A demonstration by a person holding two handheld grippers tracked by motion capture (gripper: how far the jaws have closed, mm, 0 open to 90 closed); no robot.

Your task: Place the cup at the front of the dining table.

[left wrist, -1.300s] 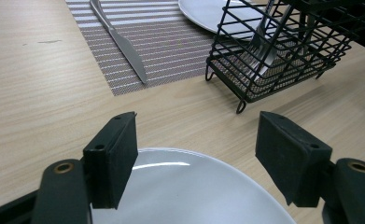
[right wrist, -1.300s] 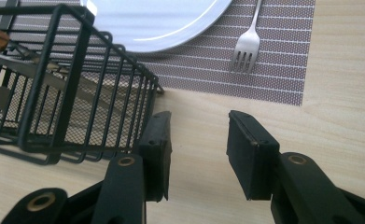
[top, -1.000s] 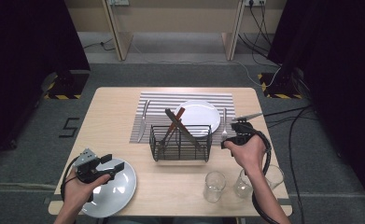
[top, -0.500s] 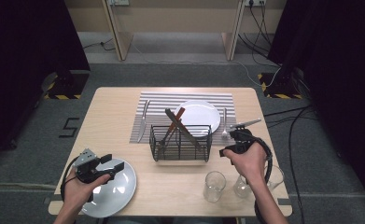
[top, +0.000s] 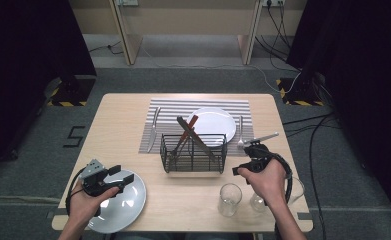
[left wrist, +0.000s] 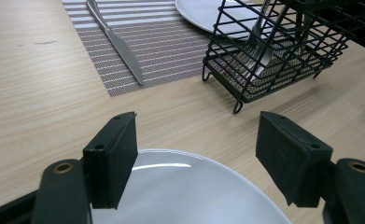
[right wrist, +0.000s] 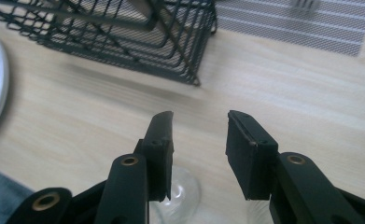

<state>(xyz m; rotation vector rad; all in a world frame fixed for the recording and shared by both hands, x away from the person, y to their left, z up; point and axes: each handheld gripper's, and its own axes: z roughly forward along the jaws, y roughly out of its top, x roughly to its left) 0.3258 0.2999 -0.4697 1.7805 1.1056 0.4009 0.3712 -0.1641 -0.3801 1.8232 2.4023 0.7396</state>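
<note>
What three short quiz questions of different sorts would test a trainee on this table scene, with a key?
1. True or false: the left gripper hovers open over the round white plate at the near table edge.
2. Which lies left of the far white plate on the striped grey placemat? A) steel knife B) steel fork C) spoon
3. Fill in: the right gripper is above two clear ___.

Key: 1 true; 2 A; 3 glasses. The right gripper's fingers stand apart, holding nothing, beside the black wire basket.

Wire rack (top: 193,152) on table (top: 118,125) ctr, placemat (top: 165,107) behind, 2 glasses (top: 229,198) front-right.
</note>
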